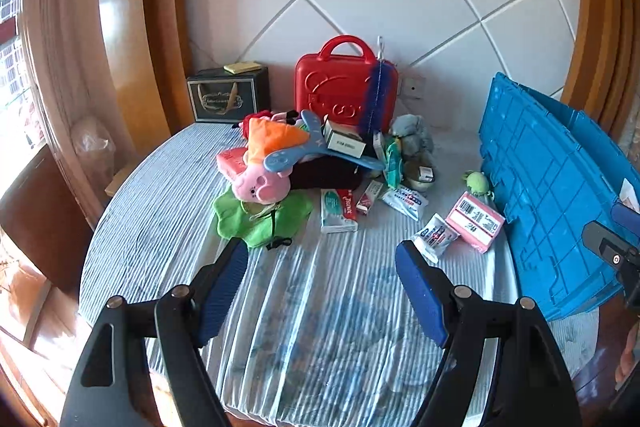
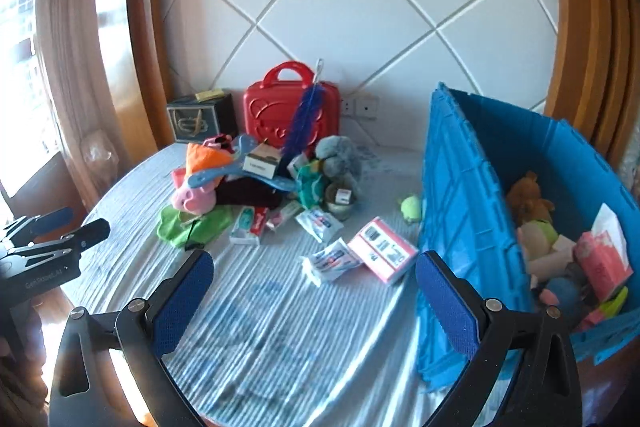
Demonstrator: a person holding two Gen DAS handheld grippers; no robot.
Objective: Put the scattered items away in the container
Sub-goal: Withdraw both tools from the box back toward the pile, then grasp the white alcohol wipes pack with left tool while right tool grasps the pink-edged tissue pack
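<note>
Scattered items lie heaped on a striped bed: a pink pig plush [image 1: 260, 183], a green cloth [image 1: 256, 219], a toothpaste box [image 1: 338, 209], a blue hanger [image 1: 296, 151] and a grey plush [image 1: 414, 137]. Nearer lie a pink box [image 1: 476, 221] [image 2: 382, 251] and a white packet [image 1: 434, 235] [image 2: 332, 261]. The blue crate [image 1: 552, 187] [image 2: 460, 187] stands on the right and holds several toys and a pink tissue box [image 2: 604, 259]. My left gripper [image 1: 322, 267] hangs open over bare sheet, short of the pile. My right gripper [image 2: 314, 291] is open and empty beside the crate's wall.
A red carry case [image 1: 344, 87] with a blue brush [image 1: 376, 91] leaning on it stands against the padded headboard. A dark box [image 1: 228, 99] sits at the back left. A small green toy [image 2: 412, 207] lies by the crate. Wooden frame posts flank the bed.
</note>
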